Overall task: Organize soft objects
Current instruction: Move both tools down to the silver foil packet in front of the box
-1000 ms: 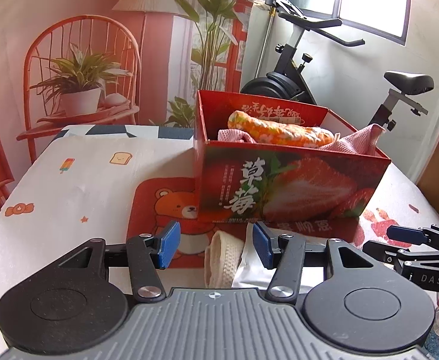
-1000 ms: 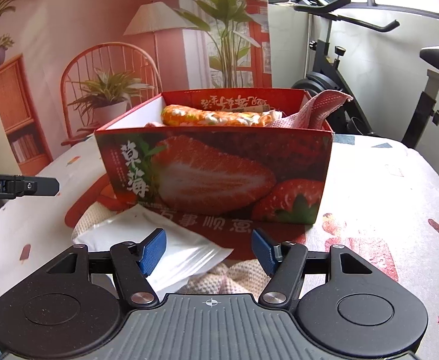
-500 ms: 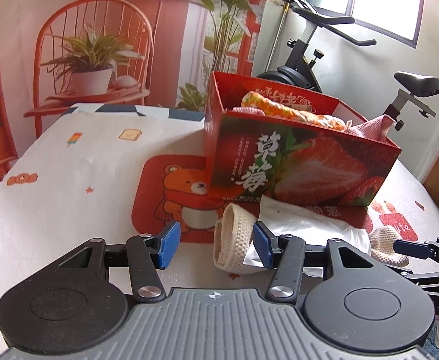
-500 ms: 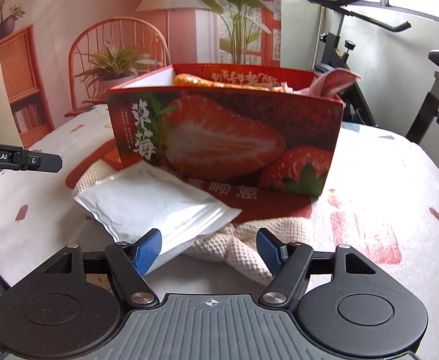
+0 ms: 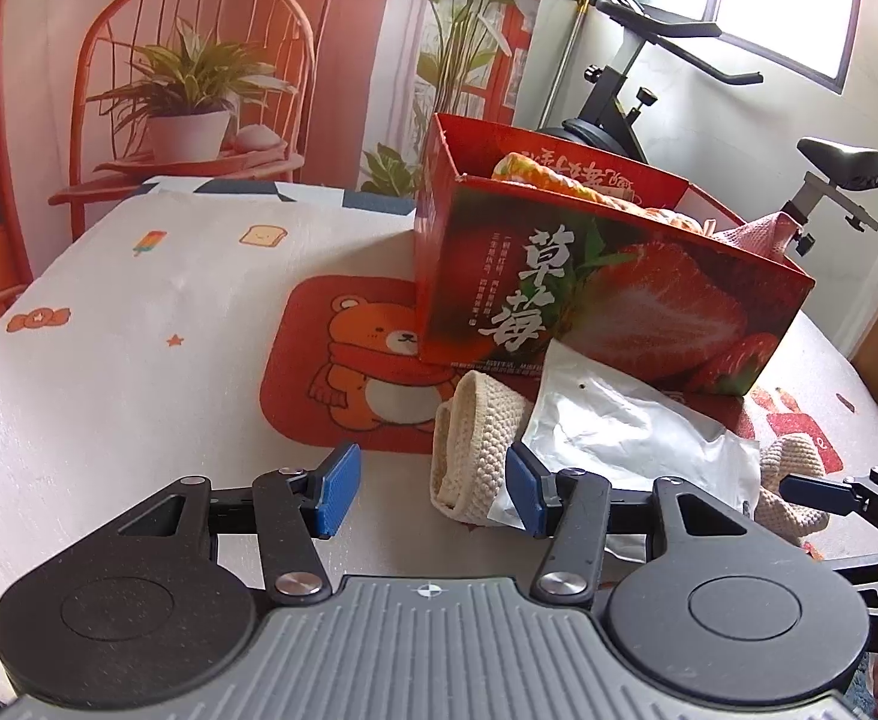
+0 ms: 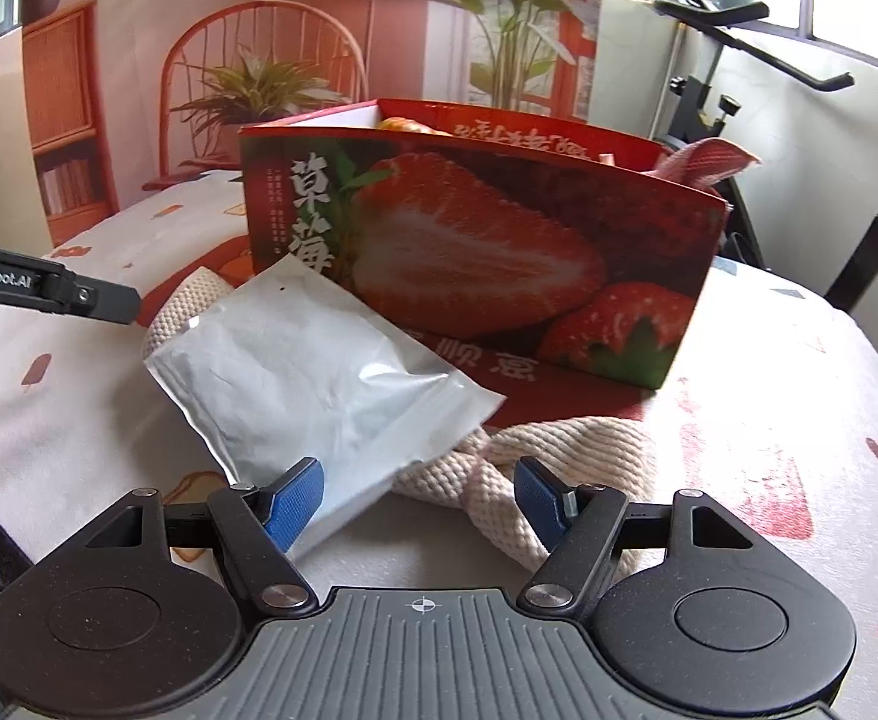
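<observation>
A red strawberry box (image 5: 589, 294) (image 6: 475, 252) stands on the table and holds an orange patterned soft roll (image 5: 565, 180) and a pink cloth (image 5: 763, 234) (image 6: 703, 162). In front of it a cream knitted cloth (image 5: 469, 444) (image 6: 553, 468) lies under a white soft pouch (image 5: 625, 426) (image 6: 307, 372). My left gripper (image 5: 430, 495) is open, low at the cloth's left end. My right gripper (image 6: 418, 498) is open, low over the table, with the pouch's corner and the cloth's right end between its fingers.
The table (image 5: 109, 324) has a white printed cover and a red bear mat (image 5: 343, 360). An exercise bike (image 5: 679, 72) stands behind the box. A chair with a potted plant (image 5: 187, 102) is at the far left.
Both grippers have pulled back from the box and dropped lower. The cream cloth and white pouch now lie further ahead of the fingers and show more fully. Both grippers stay open.
</observation>
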